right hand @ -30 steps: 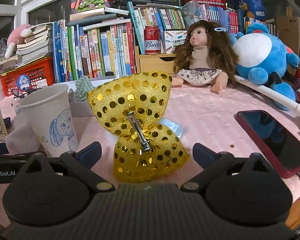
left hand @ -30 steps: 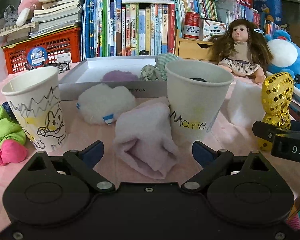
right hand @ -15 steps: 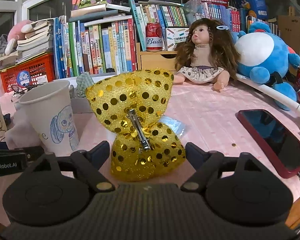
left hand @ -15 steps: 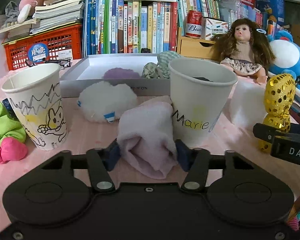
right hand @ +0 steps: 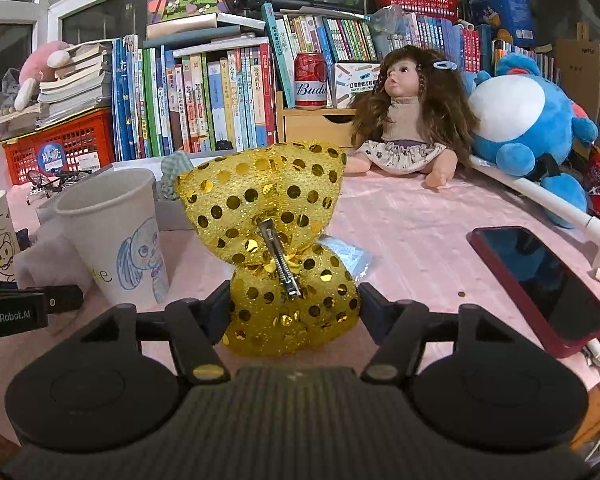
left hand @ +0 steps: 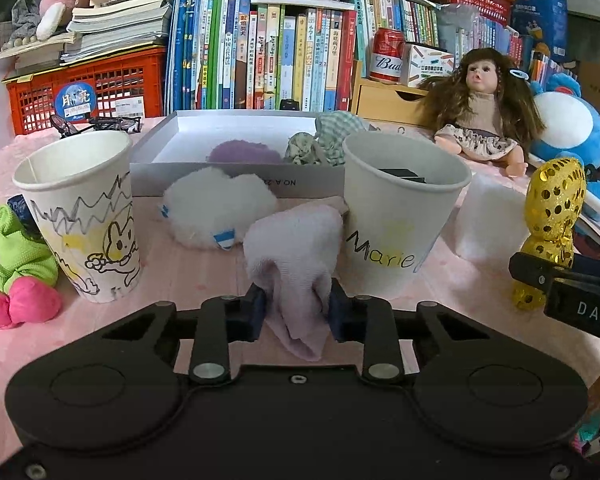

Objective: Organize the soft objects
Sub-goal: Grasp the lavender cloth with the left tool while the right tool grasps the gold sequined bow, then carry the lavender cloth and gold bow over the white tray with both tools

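Closing in from wide apart a second before, the left gripper (left hand: pixel 296 308) had its blue pads pinching the near end of the pale pink folded terry cloth (left hand: pixel 294 248), which lay at the lower centre of the left wrist frame between the two drawn-on white paper cups. The right gripper (right hand: pixel 294 312) was narrowing likewise, its jaws now touching both flanks of the gold sequinned fabric bow with a metal clip (right hand: pixel 276 240), standing on the pink tablecloth (right hand: pixel 412 240) at centre frame. Both soft things looked nearly secured, probably for lifting toward the shallow grey cardboard box (left hand: pixel 204 178) in the upper middle.
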Action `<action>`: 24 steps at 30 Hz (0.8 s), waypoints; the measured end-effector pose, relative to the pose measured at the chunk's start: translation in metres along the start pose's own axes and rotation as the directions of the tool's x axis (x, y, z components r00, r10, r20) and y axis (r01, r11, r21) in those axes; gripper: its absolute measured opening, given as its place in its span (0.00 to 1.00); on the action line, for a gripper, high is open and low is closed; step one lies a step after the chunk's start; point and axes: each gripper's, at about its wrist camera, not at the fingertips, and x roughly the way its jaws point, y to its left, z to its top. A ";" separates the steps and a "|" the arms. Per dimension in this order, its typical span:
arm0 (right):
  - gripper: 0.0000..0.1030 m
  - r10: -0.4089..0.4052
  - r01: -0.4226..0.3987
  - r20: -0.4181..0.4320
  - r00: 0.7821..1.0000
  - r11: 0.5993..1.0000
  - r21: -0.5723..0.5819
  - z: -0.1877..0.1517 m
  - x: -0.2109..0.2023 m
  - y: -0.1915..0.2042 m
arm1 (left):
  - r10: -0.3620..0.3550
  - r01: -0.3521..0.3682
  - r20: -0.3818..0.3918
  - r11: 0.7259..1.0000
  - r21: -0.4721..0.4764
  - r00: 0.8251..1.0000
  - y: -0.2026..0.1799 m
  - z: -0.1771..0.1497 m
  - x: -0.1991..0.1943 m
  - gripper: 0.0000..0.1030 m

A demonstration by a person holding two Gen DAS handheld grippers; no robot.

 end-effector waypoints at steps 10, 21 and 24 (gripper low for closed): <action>0.64 -0.010 0.010 0.015 1.000 1.000 0.005 0.011 -0.010 0.002 | -0.023 0.023 0.032 1.000 -0.007 0.999 0.003 0.007 -0.018 0.24; 0.64 -0.014 0.014 0.043 0.999 1.000 0.001 0.030 -0.019 0.007 | -0.044 0.047 0.111 0.999 -0.027 0.993 0.011 0.031 -0.046 0.24; 0.64 -0.016 0.016 0.052 0.999 1.000 -0.007 0.038 -0.021 0.009 | -0.048 0.051 0.128 0.998 -0.024 0.991 0.012 0.041 -0.052 0.24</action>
